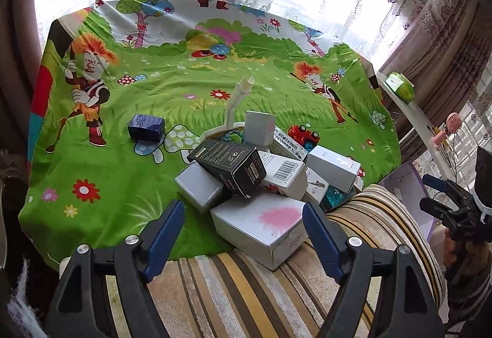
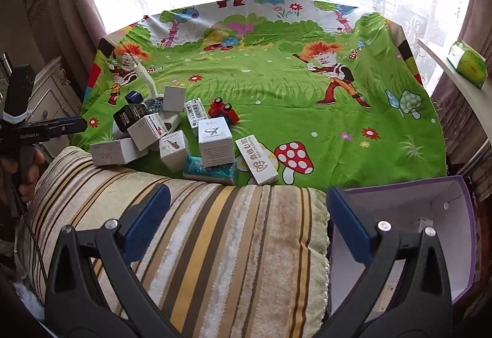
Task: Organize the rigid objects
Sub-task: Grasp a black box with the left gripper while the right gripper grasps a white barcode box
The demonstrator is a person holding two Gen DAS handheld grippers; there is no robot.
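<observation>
So this looks like the very start of a pick, nothing is grabbed yet. There's a jumble of small cartons (image 1: 261,172) heaped on the near side of a loud green cartoon sheet (image 1: 129,178), right at the edge of a striped cushion (image 2: 196,233). The left gripper (image 1: 243,233) hangs just above the nearest one, a white box with a pink splotch (image 1: 261,224), with its blue pads spread wide on either side and not touching it. A black box (image 1: 230,166) leans on top of the heap behind it, and a little dark blue box (image 1: 146,127) sits by itself off to the left, well apart from the rest. There's also a red toy car (image 2: 224,110) on the far side of the pile. The right gripper (image 2: 249,218) is over the cushion with nothing between its pads, also spread wide, and just to its right is an open purple-edged container (image 2: 442,233) that, my guess, is where everything ends up. I'd say the step is lining up on that pink-splotch box. Next move needs the left one to drop down, square up on the box's sides and squeeze without nudging the black box off the stack, since that pile looks pretty wobbly.
</observation>
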